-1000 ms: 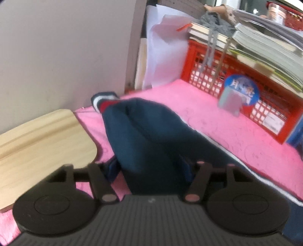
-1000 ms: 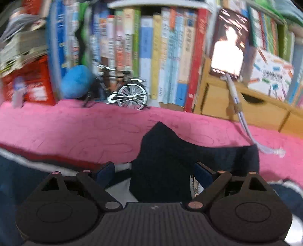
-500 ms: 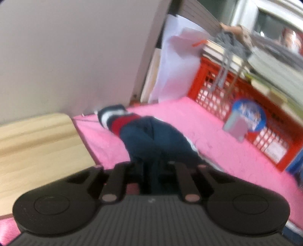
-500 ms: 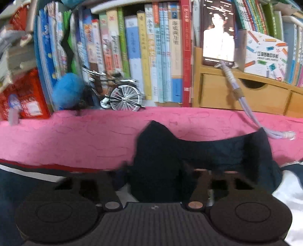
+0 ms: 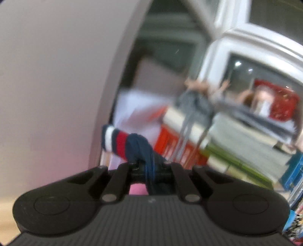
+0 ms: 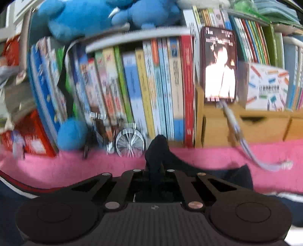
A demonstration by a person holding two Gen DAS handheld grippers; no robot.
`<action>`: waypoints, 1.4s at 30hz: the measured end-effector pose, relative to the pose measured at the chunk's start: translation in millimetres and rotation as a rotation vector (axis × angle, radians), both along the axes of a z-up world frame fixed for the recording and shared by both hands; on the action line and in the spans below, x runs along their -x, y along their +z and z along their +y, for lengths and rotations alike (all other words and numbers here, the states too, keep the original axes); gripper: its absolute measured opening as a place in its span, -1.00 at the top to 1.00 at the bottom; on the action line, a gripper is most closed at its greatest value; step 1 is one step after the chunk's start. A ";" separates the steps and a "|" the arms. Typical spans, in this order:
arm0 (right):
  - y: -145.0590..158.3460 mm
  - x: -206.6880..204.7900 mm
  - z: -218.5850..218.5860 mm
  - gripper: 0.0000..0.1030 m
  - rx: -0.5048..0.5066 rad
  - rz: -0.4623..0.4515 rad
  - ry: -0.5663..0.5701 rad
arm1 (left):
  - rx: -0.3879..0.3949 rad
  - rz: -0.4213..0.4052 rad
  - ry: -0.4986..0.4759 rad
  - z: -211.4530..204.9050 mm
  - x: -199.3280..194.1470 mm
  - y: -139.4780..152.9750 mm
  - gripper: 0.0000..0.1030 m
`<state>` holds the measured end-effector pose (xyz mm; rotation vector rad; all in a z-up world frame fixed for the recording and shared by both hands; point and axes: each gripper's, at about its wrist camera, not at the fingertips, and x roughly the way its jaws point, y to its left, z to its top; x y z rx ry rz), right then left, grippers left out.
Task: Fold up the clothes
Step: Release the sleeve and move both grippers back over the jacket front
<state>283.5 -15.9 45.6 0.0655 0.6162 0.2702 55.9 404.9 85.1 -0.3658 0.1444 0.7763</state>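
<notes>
Left wrist view: left gripper [image 5: 150,166] pinched tight on a bunched navy garment [image 5: 144,149], its striped cuff [image 5: 115,140] (white, navy, red) sticking out toward 10 o'clock, raised clear in front of a pale wall [image 5: 47,85]; a red crate [image 5: 178,149] with stacked papers lies blurred at 2 o'clock. Right wrist view: right gripper [image 6: 154,171] likewise pressed together on a dark peak of the same fabric [image 6: 158,151], more of which trails off to 4 o'clock over the pink-covered surface [image 6: 75,166]. Step in hand, by judgement: both pinched points are lifted to carry cloth across for a fold, or to spread the piece flat; one moment does not settle which. Whichever it is, the two grippers would need to travel together with the cloth kept taut between them, so nothing slips or bunches. Left view alone shows the cuff and the wall; right view alone shows the pink surface, the bookshelf [image 6: 151,85] at 12 o'clock, the model bicycle wheel [image 6: 129,142] and the blue plush toy [image 6: 79,17] at 11 o'clock.
</notes>
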 end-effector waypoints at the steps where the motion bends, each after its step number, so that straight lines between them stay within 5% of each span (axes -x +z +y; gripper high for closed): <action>1: 2.7 -6.4 1.4 0.89 -0.010 0.001 -0.004 | -0.044 0.008 -0.001 -1.3 -5.7 2.5 0.86; 3: -2.5 -20.2 4.5 0.85 -0.029 0.024 0.001 | -0.082 0.107 0.001 0.8 -20.3 -6.0 0.81; 7: -33.6 -28.9 0.0 0.57 -0.089 0.138 0.059 | 0.015 0.314 0.036 13.8 -31.3 -46.5 0.74; 9: -37.8 -20.7 -9.7 0.07 -0.129 0.160 0.109 | 0.100 0.356 0.053 21.9 -24.3 -62.3 0.65; 12: -30.0 1.9 -35.2 -0.34 -0.162 0.147 0.192 | 0.186 0.384 0.061 29.8 -8.3 -78.2 0.56; 14: -24.1 17.2 -56.4 -0.44 -0.183 0.170 0.244 | 0.151 0.346 0.031 26.2 7.2 -75.5 0.56; 17: -19.8 46.7 -96.7 -0.53 -0.186 0.203 0.306 | 0.009 0.406 0.046 20.2 16.9 -65.8 0.48; 19: -19.1 69.1 -114.5 -0.54 -0.132 0.194 0.314 | 0.019 0.454 0.113 26.0 18.8 -60.5 0.49; 21: -23.4 91.4 -127.1 -0.54 -0.042 0.170 0.310 | 0.030 0.411 0.133 18.0 28.1 -51.3 0.53; 24: -35.1 108.3 -130.2 -0.53 0.046 0.135 0.305 | -0.010 0.338 -0.087 -35.8 25.9 -36.0 0.53; 33: -68.4 116.6 -77.5 -0.42 0.124 0.048 0.360 | 0.229 0.348 -0.860 -281.4 -29.7 -66.8 0.50; 36: -72.2 107.6 -98.7 -0.41 0.139 0.027 0.272 | 0.178 0.463 -0.831 -318.6 -50.8 -97.1 0.51; 40: -72.2 89.2 -159.8 -0.41 0.152 0.023 0.086 | -0.036 0.472 -0.750 -328.9 -50.5 -110.2 0.54; 42: -68.9 82.7 -196.4 -0.43 0.180 0.024 -0.017 | -0.055 0.480 -0.729 -328.0 -47.9 -111.8 0.54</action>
